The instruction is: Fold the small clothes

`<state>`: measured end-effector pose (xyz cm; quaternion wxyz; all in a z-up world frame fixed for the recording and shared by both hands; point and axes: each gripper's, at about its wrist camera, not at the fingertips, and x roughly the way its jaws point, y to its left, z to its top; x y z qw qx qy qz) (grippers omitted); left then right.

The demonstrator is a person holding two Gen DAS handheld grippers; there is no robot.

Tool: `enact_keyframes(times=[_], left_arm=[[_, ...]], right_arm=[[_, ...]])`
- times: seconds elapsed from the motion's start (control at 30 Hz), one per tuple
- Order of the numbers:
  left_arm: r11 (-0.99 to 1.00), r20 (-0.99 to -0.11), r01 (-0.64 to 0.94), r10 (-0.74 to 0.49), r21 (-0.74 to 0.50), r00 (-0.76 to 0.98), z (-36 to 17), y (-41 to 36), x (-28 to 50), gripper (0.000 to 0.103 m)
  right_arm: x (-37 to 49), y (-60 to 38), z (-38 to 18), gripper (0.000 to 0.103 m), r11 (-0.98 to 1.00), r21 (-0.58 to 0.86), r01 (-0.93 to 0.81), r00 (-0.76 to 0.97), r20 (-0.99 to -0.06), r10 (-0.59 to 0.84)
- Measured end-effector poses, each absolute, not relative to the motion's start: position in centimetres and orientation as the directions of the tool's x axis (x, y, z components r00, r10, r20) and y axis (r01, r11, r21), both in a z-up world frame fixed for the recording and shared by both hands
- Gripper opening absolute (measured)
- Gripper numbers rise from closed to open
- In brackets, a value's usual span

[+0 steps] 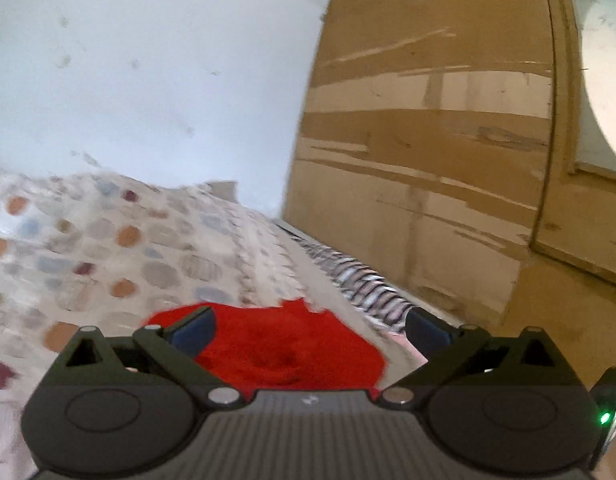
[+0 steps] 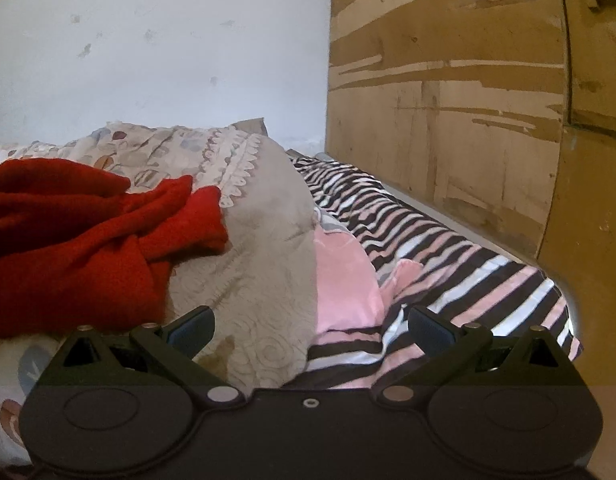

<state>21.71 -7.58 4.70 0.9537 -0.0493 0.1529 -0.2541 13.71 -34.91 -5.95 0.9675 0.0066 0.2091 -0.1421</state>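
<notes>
A red knitted garment [image 1: 279,344] lies on the patterned bedspread [image 1: 107,248] just beyond my left gripper [image 1: 308,330]. That gripper stands wide open, and neither blue pad touches the cloth. In the right wrist view the same red garment [image 2: 79,240] lies crumpled at the left on the bedspread [image 2: 243,264]. My right gripper [image 2: 310,326] is open too, over the grey border of the bedspread and a pink cloth [image 2: 344,280]. Nothing sits between its fingers.
A black, white and pink striped sheet [image 2: 448,248] covers the mattress at the right. A tall worn wooden panel [image 2: 448,100] stands along that side. A pale marked wall [image 1: 147,80] rises behind the bed.
</notes>
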Motion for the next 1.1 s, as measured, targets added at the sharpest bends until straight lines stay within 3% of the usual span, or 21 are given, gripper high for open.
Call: enact_keyframes(times=[0.27, 0.4, 0.47, 0.67, 0.87, 1.0, 1.1], left_arm=[[0.921, -0.389, 0.360, -0.388, -0.145, 0.836, 1.6, -4.0, 22.2, 0.103], [0.930, -0.459, 0.330, -0.368, -0.163, 0.809, -0.5, -2.9, 23.7, 0.103], [0.931, -0.476, 0.326, -0.365, -0.166, 0.800, -1.4, -2.5, 24.3, 0.102], [0.920, -0.459, 0.366, -0.389, -0.143, 0.799, -2.5, -2.2, 24.9, 0.100], [0.899, -0.445, 0.427, -0.421, -0.092, 0.790, -2.7, -3.5, 24.4, 0.089], [0.905, -0.437, 0.418, -0.408, -0.077, 0.802, -2.9, -3.9, 24.4, 0.082], [0.902, -0.428, 0.425, -0.417, -0.081, 0.802, -2.9, -3.8, 24.5, 0.074]], right_arm=[[15.4, -33.1, -2.8, 0.103, 0.986, -0.104, 0.128, 0.931, -0.331, -0.156], [17.5, -32.3, 0.0, 0.103, 0.994, -0.112, -0.014, 0.950, -0.311, -0.022], [19.0, -32.2, 1.1, 0.103, 0.993, -0.058, -0.102, 0.940, -0.333, 0.077], [25.4, -32.4, 2.8, 0.103, 0.905, 0.288, -0.313, 0.798, -0.436, 0.415], [31.4, -32.1, 2.1, 0.103, 0.791, 0.554, -0.260, 0.673, -0.483, 0.560], [34.5, -31.4, 0.9, 0.102, 0.818, 0.561, -0.126, 0.639, -0.585, 0.499], [35.6, -31.1, -0.1, 0.096, 0.812, 0.576, -0.093, 0.632, -0.596, 0.495]])
